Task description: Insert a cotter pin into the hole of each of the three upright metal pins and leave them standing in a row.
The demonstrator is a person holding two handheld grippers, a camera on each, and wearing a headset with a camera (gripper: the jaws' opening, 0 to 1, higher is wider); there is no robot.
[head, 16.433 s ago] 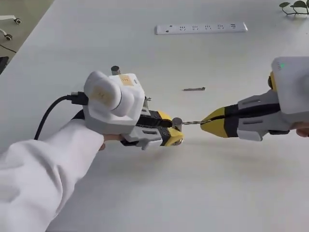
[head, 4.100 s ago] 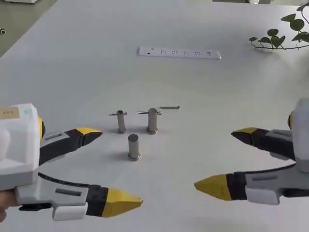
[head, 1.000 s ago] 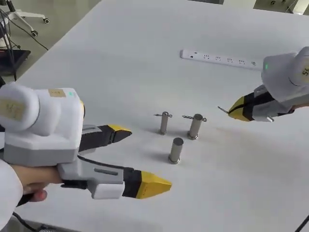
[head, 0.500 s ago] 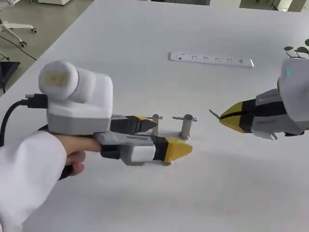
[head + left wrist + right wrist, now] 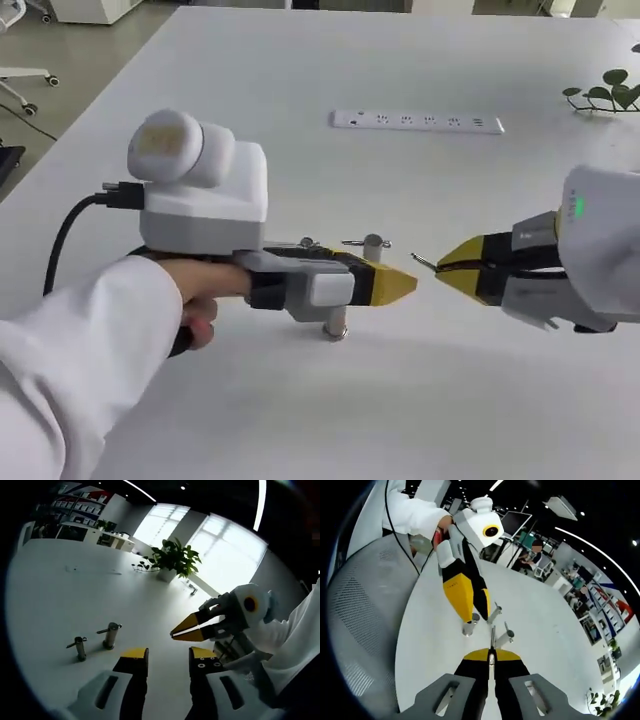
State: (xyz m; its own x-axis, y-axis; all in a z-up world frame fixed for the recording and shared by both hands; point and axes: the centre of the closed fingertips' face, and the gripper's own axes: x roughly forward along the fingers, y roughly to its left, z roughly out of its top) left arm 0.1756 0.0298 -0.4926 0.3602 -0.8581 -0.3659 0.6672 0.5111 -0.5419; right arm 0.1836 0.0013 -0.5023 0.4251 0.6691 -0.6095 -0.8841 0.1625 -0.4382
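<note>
A bare metal pin (image 5: 335,328) stands under my left gripper (image 5: 400,281), whose jaws straddle it; in the right gripper view its top (image 5: 470,625) sits between those jaw tips. The left gripper (image 5: 167,655) is open, with a clear gap. My right gripper (image 5: 440,270) is shut on a cotter pin (image 5: 422,263) that pokes out toward the left gripper's tips, a short gap away. That cotter pin (image 5: 491,638) points at the pins. Two other upright pins (image 5: 111,635) (image 5: 79,649) each carry a cotter pin; one (image 5: 375,245) shows just behind the left gripper.
A white power strip (image 5: 417,121) lies farther back on the white table (image 5: 300,420). A trailing plant (image 5: 605,90) sits at the far right. The left gripper's black cable (image 5: 68,245) hangs toward the table's left edge.
The left gripper has gone right and settled around the bare pin. The right gripper, still holding the cotter pin, has come down and left, closer to the left gripper's tips.
</note>
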